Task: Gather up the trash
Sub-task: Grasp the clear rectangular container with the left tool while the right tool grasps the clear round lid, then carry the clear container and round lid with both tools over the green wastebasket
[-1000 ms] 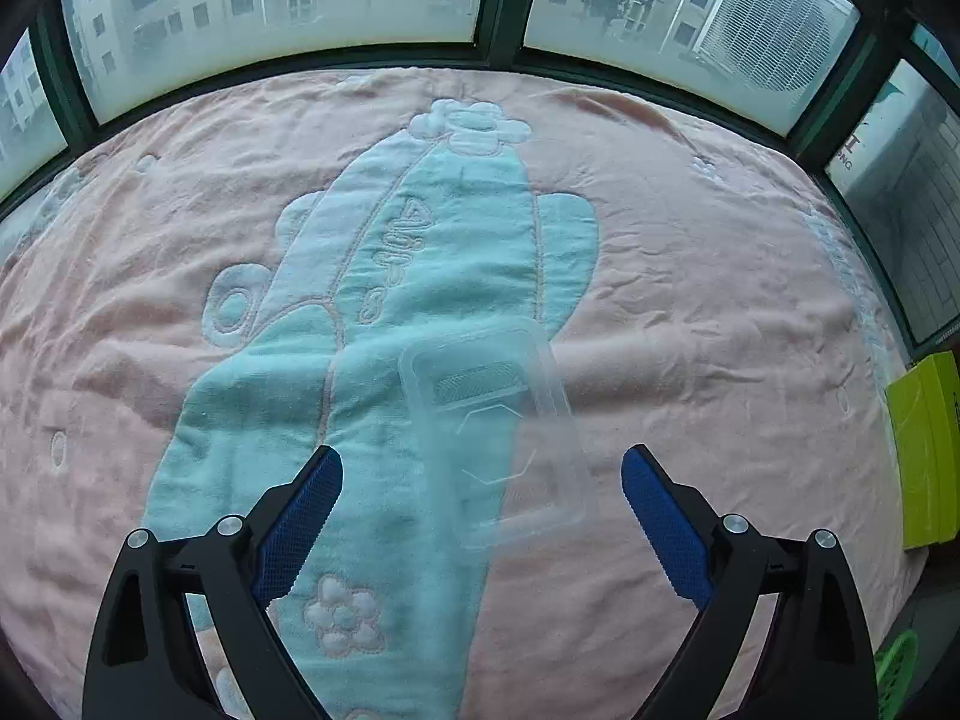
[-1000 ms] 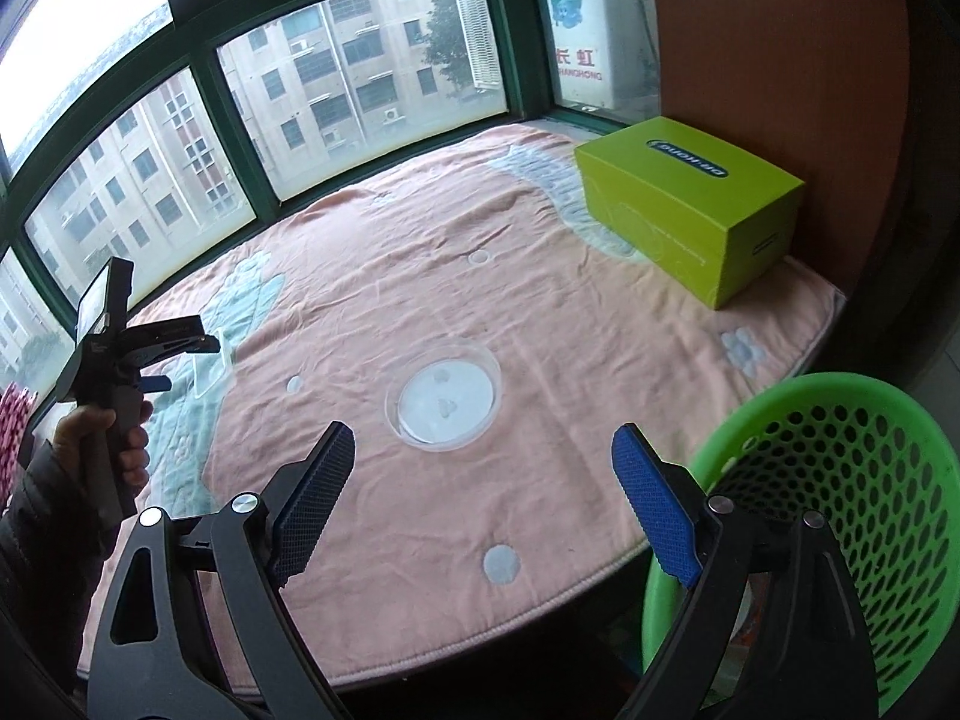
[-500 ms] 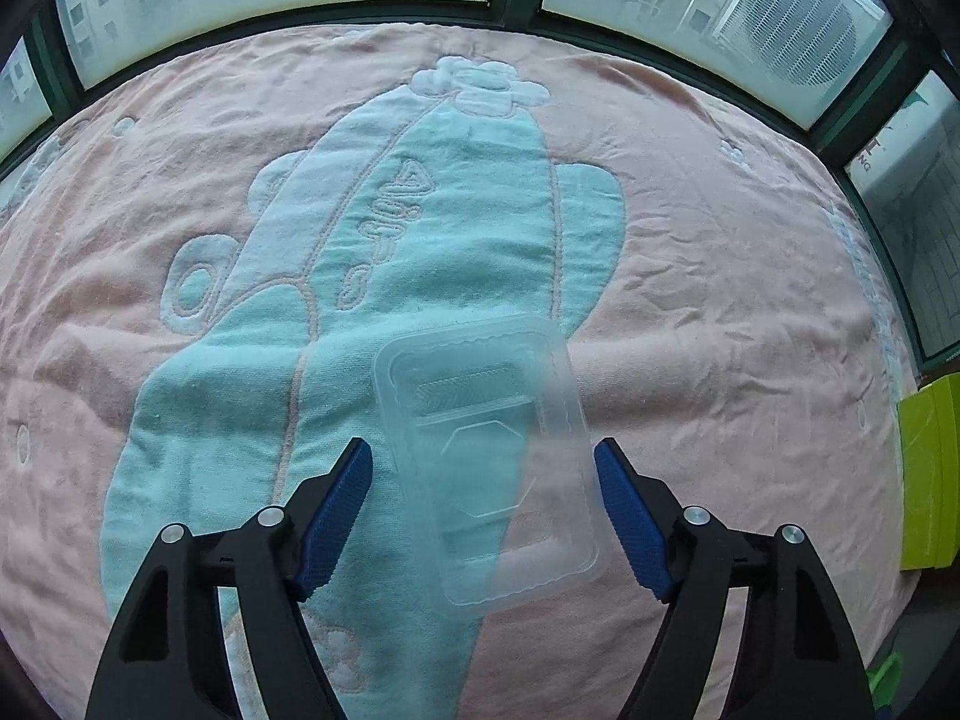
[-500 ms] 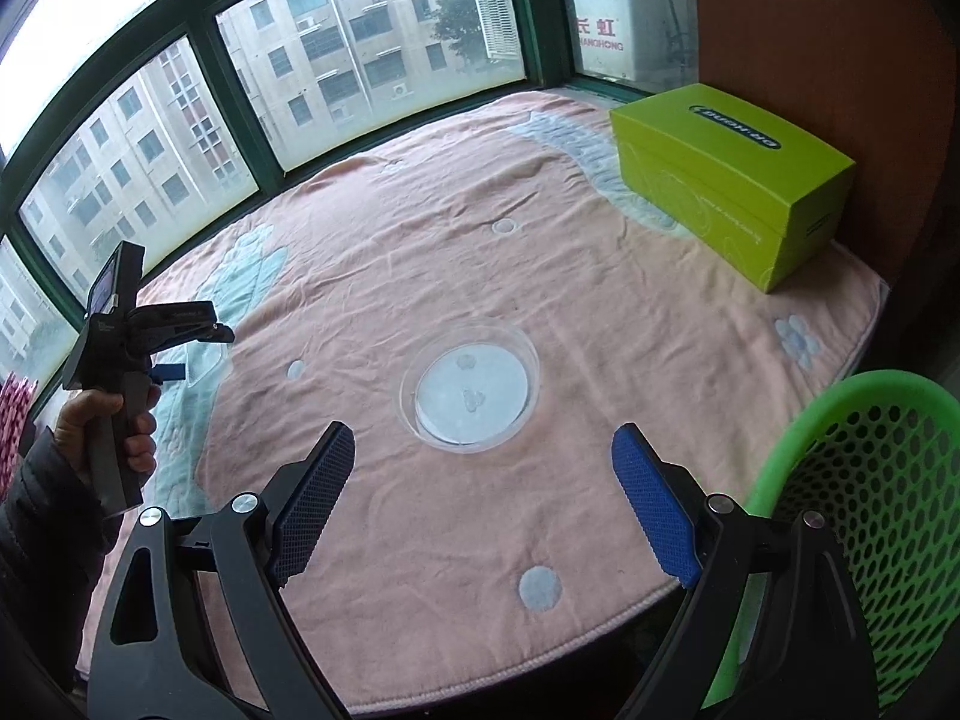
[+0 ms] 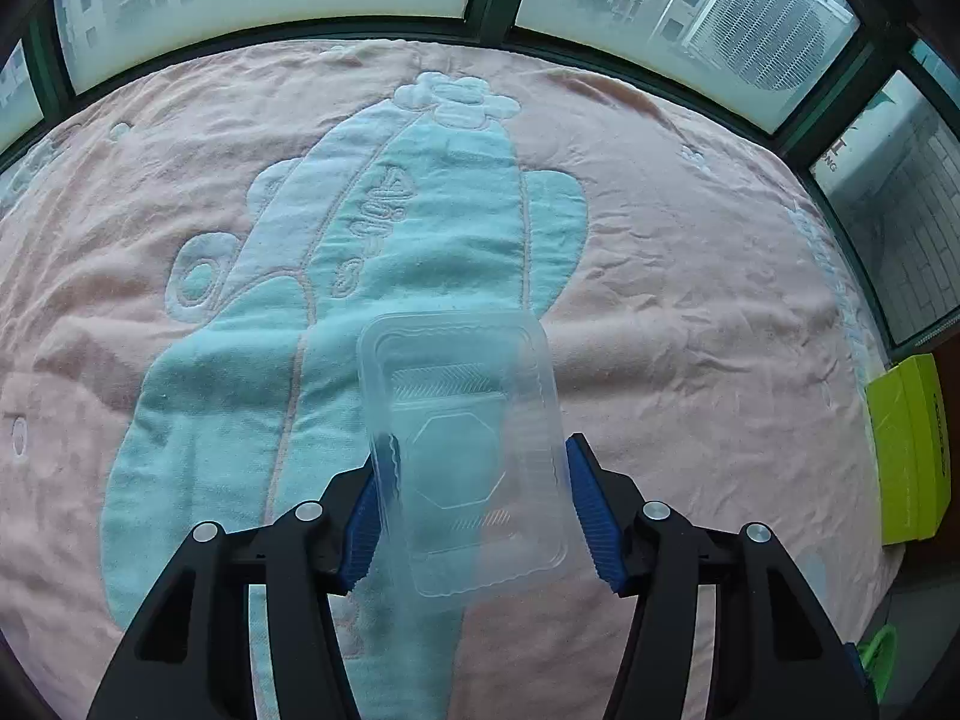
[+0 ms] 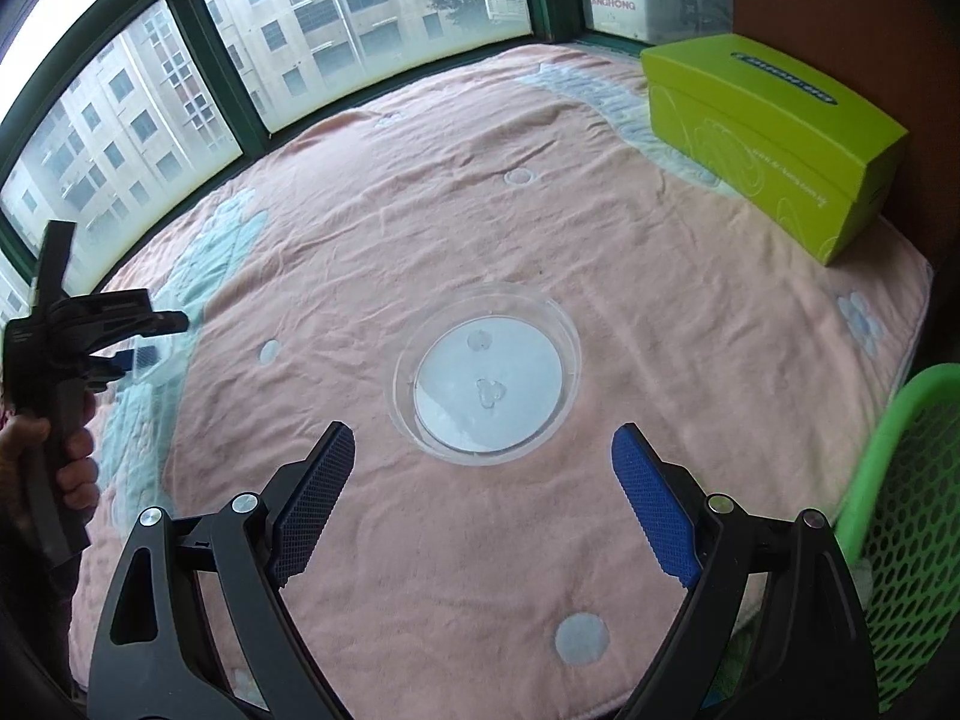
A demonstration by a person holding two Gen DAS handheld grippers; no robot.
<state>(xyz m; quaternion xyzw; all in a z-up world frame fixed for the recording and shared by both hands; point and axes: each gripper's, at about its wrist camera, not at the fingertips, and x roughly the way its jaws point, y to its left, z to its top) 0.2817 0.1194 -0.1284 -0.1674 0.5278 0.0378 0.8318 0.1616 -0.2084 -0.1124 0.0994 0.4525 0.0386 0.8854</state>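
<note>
Grip check: left tool (image 5: 474,516) pinches clear plastic tray (image 5: 465,450) by its long sides, mid-blanket (image 5: 690,300). Squeeze gently; thin walls likely buckle. Right tool (image 6: 483,504) gapes wide before round clear lid (image 6: 487,383), near green basket (image 6: 900,516) by right edge.

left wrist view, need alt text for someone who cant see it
The left gripper has its blue fingers on either side of a clear rectangular plastic tray lying on a pink blanket with a teal cactus design. Windows run behind, and a lime green box sits at the right edge.
</note>
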